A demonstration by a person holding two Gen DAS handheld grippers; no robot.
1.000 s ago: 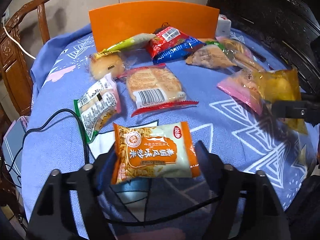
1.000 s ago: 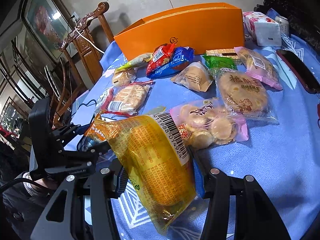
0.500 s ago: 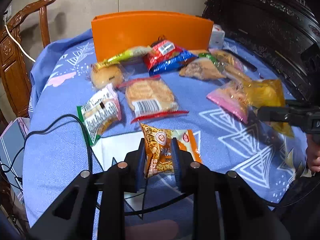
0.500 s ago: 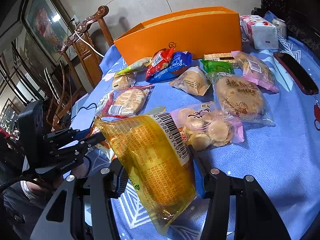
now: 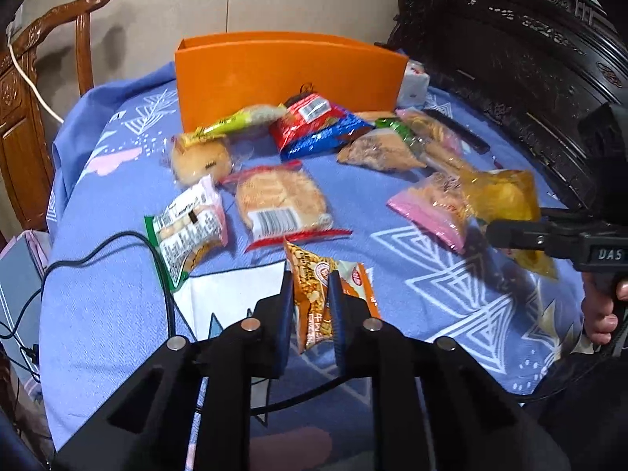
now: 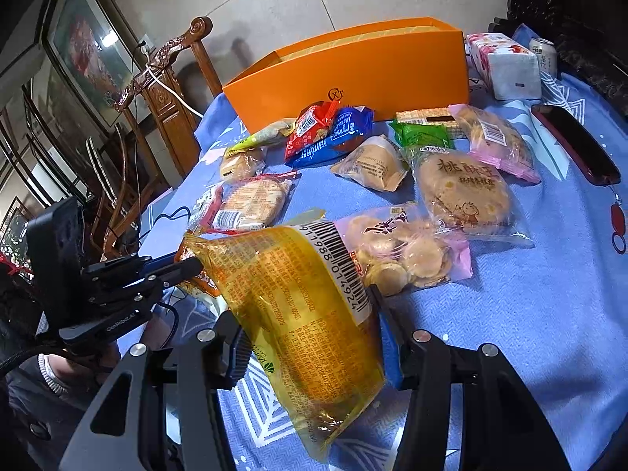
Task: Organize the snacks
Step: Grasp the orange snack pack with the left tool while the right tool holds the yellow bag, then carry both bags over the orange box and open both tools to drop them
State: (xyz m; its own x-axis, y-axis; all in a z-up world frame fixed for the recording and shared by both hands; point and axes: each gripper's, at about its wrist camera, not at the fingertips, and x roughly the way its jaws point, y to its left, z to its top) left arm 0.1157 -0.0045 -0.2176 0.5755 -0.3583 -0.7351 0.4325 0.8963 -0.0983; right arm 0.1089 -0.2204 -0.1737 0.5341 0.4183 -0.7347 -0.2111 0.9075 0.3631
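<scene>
My left claw point(image 5: 310, 294), lower centre of frame, pinching orange snack packet point(image 5: 320, 294), packet squeezed narrow between fingers, above blue patterned cloth on counter point(image 5: 117, 314). My right claw point(image 6: 314, 337), bottom centre of its frame, gripping yellow snack bag point(image 6: 302, 314), barcode side up, bag tilted toward upper left. Orange box point(image 6: 353, 74) open-topped, upper centre of frame. Loose snacks scattered mid-frame in front of box: red packet point(image 6: 310, 127), blue packet point(image 6: 337, 137), pink cookie bag point(image 6: 408, 253).
</scene>
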